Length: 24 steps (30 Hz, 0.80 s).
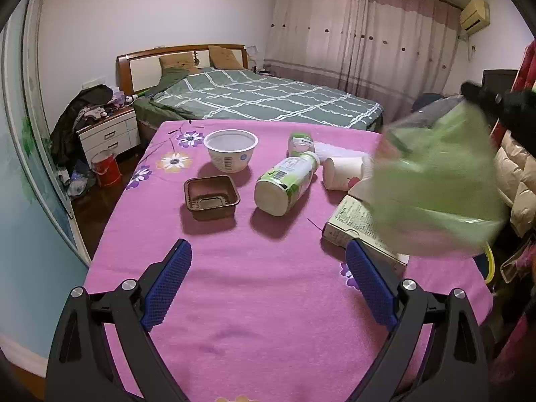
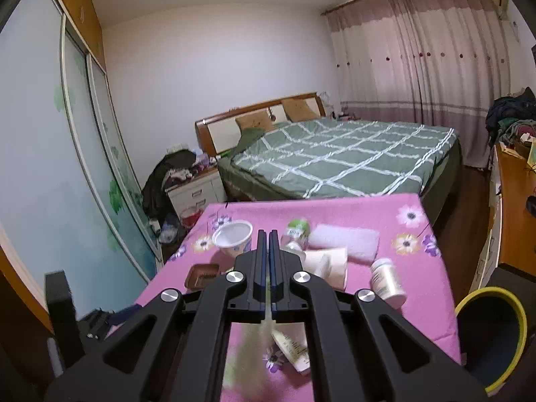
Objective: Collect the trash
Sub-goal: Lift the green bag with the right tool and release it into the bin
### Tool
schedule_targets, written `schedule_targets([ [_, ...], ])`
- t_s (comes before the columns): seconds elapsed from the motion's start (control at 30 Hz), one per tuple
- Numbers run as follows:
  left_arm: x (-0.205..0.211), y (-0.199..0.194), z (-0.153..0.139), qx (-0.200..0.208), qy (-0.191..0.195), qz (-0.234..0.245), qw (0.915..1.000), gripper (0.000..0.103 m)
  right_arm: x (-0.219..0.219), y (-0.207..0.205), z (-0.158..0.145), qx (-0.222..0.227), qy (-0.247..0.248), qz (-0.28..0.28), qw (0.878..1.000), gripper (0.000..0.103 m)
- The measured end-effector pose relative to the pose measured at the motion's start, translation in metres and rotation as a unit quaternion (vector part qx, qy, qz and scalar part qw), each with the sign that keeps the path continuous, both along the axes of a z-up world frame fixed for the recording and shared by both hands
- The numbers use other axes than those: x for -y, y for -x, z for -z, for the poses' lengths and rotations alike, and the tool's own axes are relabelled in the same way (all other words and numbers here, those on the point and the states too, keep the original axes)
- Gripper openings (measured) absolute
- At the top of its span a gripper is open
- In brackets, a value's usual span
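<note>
Trash lies on the pink floral table [image 1: 261,288]: a white bowl [image 1: 231,149], a brown plastic tray [image 1: 211,195], a green-labelled bottle on its side [image 1: 284,182], a paper cup on its side [image 1: 342,172] and a carton box [image 1: 358,227]. My left gripper [image 1: 268,281] is open and empty above the table's near part. My right gripper [image 2: 269,251] is shut on a thin green plastic bag [image 1: 439,181], which hangs blurred at the table's right side. In the right wrist view a white pill bottle [image 2: 387,283] and a tube [image 2: 291,348] also lie on the table.
A yellow-rimmed blue bin [image 2: 492,335] stands on the floor to the right of the table. A bed [image 1: 261,97] lies beyond the table. A nightstand [image 1: 110,134] and a red bucket [image 1: 106,167] stand at the left. A white foam pad [image 2: 345,241] lies on the table.
</note>
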<state>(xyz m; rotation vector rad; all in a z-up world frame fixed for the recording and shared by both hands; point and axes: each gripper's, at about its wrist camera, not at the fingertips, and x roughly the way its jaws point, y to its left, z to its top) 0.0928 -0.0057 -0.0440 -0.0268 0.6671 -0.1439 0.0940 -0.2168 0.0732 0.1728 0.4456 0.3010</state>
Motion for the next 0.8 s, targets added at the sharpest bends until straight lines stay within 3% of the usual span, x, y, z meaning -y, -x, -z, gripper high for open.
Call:
schedule_targets([
  [0.2, 0.009, -0.001, -0.002, 0.000, -0.004, 0.009, 1.0000, 0.092, 0.005, -0.001, -0.024, 0.014, 0.004, -0.020, 1.000, 0.001],
  [0.47, 0.017, 0.002, -0.004, 0.005, -0.010, 0.023, 0.9997, 0.092, 0.006, 0.006, -0.091, 0.078, -0.007, -0.063, 0.995, 0.001],
  [0.53, 0.019, 0.002, -0.003, 0.005, -0.010, 0.027, 0.9996, 0.092, 0.003, 0.003, -0.103, 0.089, 0.018, -0.046, 0.995, 0.001],
  [0.63, 0.021, 0.002, -0.002, 0.007, -0.007, 0.036, 0.9993, 0.092, 0.003, -0.006, -0.109, 0.068, -0.005, -0.084, 0.994, 0.001],
  [0.73, 0.022, 0.002, -0.004, 0.008, -0.006, 0.039, 0.9992, 0.092, -0.012, -0.019, -0.109, 0.055, 0.054, -0.061, 0.995, 0.001],
  [0.8, 0.023, 0.002, -0.003, 0.010, -0.005, 0.039, 0.9992, 0.092, -0.008, -0.024, -0.114, 0.044, 0.018, -0.091, 0.995, 0.001],
])
